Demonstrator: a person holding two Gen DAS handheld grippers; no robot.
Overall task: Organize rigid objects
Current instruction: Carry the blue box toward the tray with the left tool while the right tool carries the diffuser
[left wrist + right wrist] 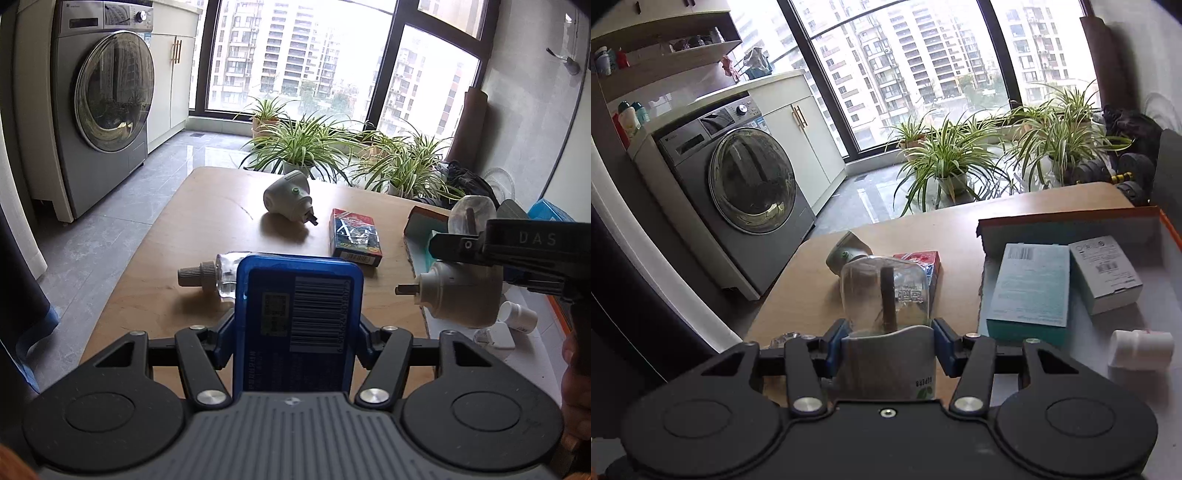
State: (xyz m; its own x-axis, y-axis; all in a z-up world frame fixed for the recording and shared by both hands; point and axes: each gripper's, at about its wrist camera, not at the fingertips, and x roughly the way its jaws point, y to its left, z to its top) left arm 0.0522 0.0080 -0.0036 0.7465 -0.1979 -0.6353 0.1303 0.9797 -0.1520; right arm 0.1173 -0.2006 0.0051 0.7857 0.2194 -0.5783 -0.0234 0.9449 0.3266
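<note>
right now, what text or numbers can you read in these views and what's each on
"DAS": on the right tongs, seen in the left wrist view.
"B4S4" something: upside down on the white device the right tongs hold.
Too small or blurred: barcode label on the blue box, washing machine badge, teal box print.

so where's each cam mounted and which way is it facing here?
Left wrist: on the left gripper, facing along its jaws across the wooden table toward the window; jaws clamp a blue box; right gripper enters from the right.
Right wrist: on the right gripper, facing table, storage box and washing machine; jaws clamp a mosquito-repellent heater.
Shared: table, washing machine, red-and-blue box.
</note>
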